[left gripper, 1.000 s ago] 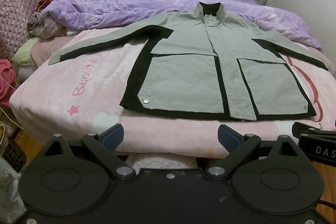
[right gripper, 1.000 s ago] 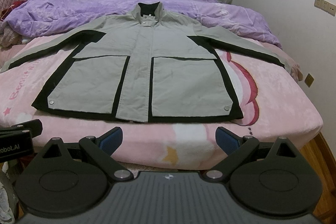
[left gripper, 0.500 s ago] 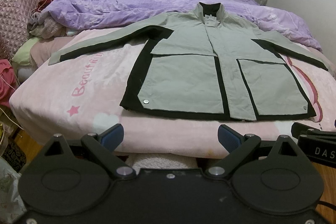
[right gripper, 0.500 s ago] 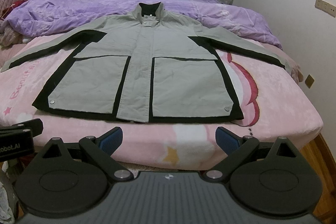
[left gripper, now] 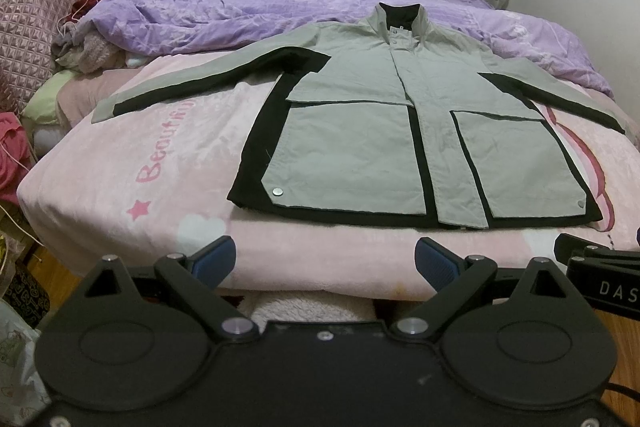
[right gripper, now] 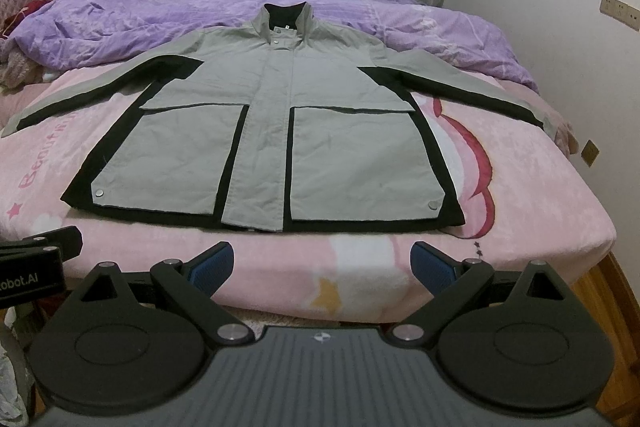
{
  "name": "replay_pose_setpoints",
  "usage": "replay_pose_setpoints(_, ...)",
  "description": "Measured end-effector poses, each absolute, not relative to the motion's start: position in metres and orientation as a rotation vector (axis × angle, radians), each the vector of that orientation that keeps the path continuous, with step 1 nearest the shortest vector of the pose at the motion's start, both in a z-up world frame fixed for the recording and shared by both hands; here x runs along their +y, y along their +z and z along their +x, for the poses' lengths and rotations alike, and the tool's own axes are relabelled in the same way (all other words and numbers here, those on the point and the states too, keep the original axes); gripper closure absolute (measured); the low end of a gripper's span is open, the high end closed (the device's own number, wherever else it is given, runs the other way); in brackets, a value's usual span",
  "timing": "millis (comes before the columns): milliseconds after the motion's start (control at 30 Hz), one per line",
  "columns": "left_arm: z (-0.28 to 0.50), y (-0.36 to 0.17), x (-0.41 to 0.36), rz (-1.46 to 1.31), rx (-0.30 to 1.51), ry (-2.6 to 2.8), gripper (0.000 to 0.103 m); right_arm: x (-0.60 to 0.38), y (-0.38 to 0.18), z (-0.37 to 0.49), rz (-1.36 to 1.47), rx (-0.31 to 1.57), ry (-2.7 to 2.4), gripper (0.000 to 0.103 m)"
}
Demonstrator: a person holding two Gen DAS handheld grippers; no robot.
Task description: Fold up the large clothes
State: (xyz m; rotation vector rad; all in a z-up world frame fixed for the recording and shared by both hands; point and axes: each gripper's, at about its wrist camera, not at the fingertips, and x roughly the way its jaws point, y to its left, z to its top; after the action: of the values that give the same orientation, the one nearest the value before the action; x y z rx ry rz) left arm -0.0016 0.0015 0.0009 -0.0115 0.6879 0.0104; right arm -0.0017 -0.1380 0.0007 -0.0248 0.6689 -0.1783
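Note:
A grey jacket with black panels (left gripper: 384,123) (right gripper: 272,131) lies flat and face up on the pink blanket, front closed, collar at the far side, both sleeves spread outward. Its hem runs along the near edge of the bed. My left gripper (left gripper: 325,261) hovers open in front of the bed edge, below the hem, holding nothing. My right gripper (right gripper: 322,261) is open too, at the same height before the hem's middle, also holding nothing. Each gripper shows at the edge of the other's view.
The pink blanket (left gripper: 160,163) (right gripper: 540,211) covers the bed. A rumpled purple duvet (left gripper: 240,11) lies behind the jacket. Clothes pile (left gripper: 84,47) by the quilted headboard (left gripper: 32,19) on the left. A white wall (right gripper: 560,7) stands on the right, with wooden floor (right gripper: 616,287) below.

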Motion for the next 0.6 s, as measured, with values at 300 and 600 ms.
replay_pose_setpoints(300,0.006,-0.004,0.002,-0.018,0.703,0.015,0.004,-0.135,-0.004,0.005,-0.016,0.685,-0.176,0.0)
replay_pose_setpoints(600,0.026,0.004,0.012,-0.049,0.637,-0.021,0.004,-0.152,0.0,0.023,0.027,0.661,-0.173,0.0)
